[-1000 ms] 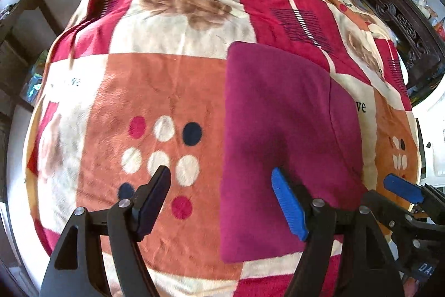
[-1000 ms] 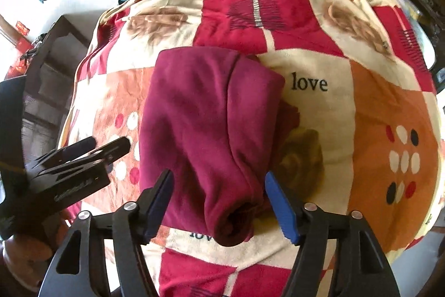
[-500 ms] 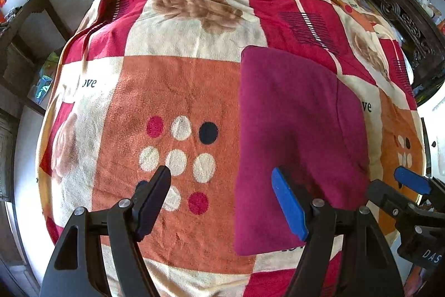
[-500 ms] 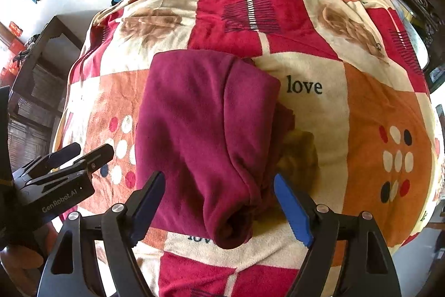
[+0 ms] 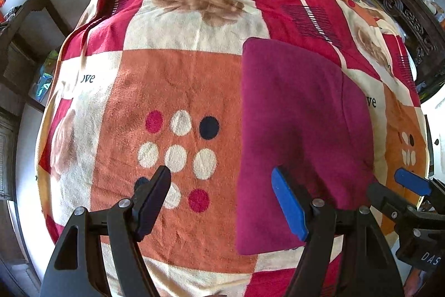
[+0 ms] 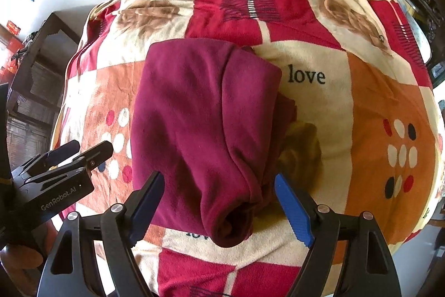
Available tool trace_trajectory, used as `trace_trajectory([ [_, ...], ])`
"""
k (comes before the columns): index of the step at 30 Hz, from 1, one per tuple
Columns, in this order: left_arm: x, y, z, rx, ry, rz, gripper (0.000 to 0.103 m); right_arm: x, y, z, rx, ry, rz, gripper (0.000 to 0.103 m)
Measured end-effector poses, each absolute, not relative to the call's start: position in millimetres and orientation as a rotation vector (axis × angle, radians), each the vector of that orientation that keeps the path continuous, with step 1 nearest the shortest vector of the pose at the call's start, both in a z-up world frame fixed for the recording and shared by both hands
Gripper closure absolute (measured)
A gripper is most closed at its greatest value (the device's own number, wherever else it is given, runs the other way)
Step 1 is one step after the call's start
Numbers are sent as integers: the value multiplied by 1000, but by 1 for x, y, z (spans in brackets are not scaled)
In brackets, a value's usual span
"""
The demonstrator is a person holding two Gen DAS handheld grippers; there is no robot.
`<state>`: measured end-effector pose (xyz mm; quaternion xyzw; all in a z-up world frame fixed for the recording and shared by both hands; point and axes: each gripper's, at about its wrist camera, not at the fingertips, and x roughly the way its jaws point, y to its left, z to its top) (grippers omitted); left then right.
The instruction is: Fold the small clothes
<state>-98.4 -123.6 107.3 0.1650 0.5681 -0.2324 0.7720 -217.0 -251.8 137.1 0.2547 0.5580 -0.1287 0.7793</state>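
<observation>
My right tongs (image 6: 218, 206) hang just over the near end of the dark red garment (image 6: 200, 124) — they have just been opening, and the rolled edge lies between the tips but is not pinched. The garment rests folded on the bed blanket (image 6: 375, 102), its long side running away from me. My left tongs (image 5: 221, 202) are spread too, holding nothing, over the blanket at the garment's left edge. So the right hand is nearer — I judge it should take the next fold.
</observation>
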Motion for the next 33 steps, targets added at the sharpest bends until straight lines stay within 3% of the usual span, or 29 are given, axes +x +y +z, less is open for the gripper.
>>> trace_trajectory([
  [33, -99, -132, 103, 374, 1234, -510, 29, -213, -258, 129, 562, 1233, -261, 17],
])
